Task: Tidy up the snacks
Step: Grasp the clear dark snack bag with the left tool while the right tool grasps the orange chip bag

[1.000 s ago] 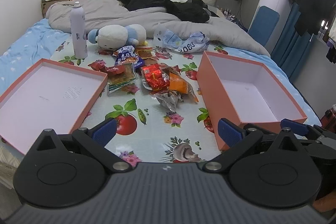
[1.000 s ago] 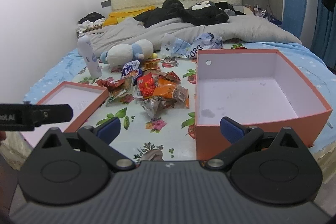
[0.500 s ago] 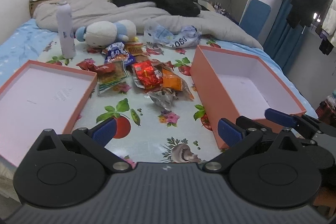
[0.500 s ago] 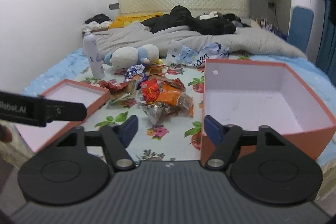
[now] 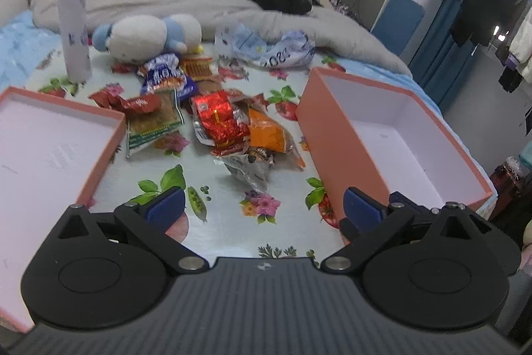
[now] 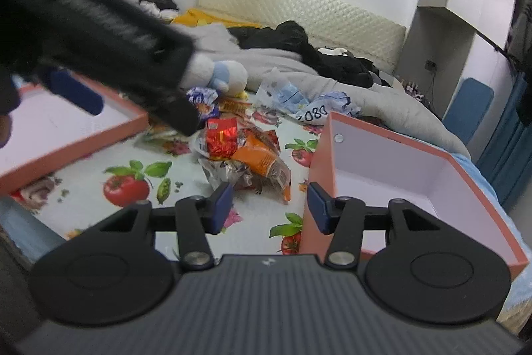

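A pile of snack packets (image 5: pixel 229 125) lies on the fruit-print sheet between two orange boxes; it also shows in the right wrist view (image 6: pixel 246 152). A red foil packet (image 5: pixel 217 117), an orange packet (image 5: pixel 267 132) and a silver packet (image 5: pixel 249 165) are in it. The shallow orange lid (image 5: pixel 50 148) is at the left, the deep orange box (image 5: pixel 392 138) at the right. My left gripper (image 5: pixel 262 208) is open and empty, short of the pile. My right gripper (image 6: pixel 269 205) is open, narrower, empty, near the deep box (image 6: pixel 415 185).
A white bottle (image 5: pixel 74 25) and a plush toy (image 5: pixel 149 34) stand behind the pile. A plastic bag (image 5: pixel 266 50) and grey bedding (image 5: pixel 199 2) lie further back. The left gripper's blurred black body (image 6: pixel 99 39) crosses the right wrist view.
Both grippers have moved forward toward the snack pile. The right gripper's fingers have narrowed. The left gripper's body has swung into the right wrist view.
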The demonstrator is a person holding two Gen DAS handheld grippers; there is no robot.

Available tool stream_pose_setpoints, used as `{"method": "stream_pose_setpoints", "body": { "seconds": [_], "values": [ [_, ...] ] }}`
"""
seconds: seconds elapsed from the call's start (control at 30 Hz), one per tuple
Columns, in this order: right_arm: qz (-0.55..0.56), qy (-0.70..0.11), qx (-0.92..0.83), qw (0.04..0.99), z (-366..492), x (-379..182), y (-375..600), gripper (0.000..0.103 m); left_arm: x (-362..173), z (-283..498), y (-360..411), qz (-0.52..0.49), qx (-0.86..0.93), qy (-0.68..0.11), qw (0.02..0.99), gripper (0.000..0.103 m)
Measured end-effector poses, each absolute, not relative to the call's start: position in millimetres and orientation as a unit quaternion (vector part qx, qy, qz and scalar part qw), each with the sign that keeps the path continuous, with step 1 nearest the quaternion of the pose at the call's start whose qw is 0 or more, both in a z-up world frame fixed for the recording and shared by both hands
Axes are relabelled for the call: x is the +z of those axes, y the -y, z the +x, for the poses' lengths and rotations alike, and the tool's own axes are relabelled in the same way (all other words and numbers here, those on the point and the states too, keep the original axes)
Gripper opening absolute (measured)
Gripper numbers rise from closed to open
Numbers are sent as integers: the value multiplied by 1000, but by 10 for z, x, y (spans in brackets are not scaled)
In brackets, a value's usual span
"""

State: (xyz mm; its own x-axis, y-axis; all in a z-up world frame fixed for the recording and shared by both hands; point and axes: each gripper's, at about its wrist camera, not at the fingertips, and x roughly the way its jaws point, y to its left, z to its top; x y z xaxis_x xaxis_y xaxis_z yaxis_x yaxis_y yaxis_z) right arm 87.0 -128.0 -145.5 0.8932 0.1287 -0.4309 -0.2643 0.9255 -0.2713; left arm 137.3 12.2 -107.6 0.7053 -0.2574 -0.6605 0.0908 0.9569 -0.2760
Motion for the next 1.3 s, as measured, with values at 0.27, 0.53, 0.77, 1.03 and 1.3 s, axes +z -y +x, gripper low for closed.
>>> {"method": "stream_pose_setpoints", "body": {
  "seconds": [0.27,0.53,0.77,1.03,1.3],
  "values": [
    [-196,-230,74,950,1222,-1682,1068,52,-1351,2026,-288,-174,-122,-400,892,97],
    [-270,-246,46,930,1613,-1976,861,52,-1824,2614,-401,-240,-132,-447,851,88],
    [-306,-265,25,914,1919,-2206,728,47,-2179,2948,-634,-311,-133,-483,808,79],
    [-340,-271,6,900,2155,-2364,646,47,-2294,3100,-612,-318,-140,-504,791,75],
    [-350,-268,-6,897,2294,-2479,623,47,-2342,3274,-562,-317,-150,-517,781,72]
  ]
}}
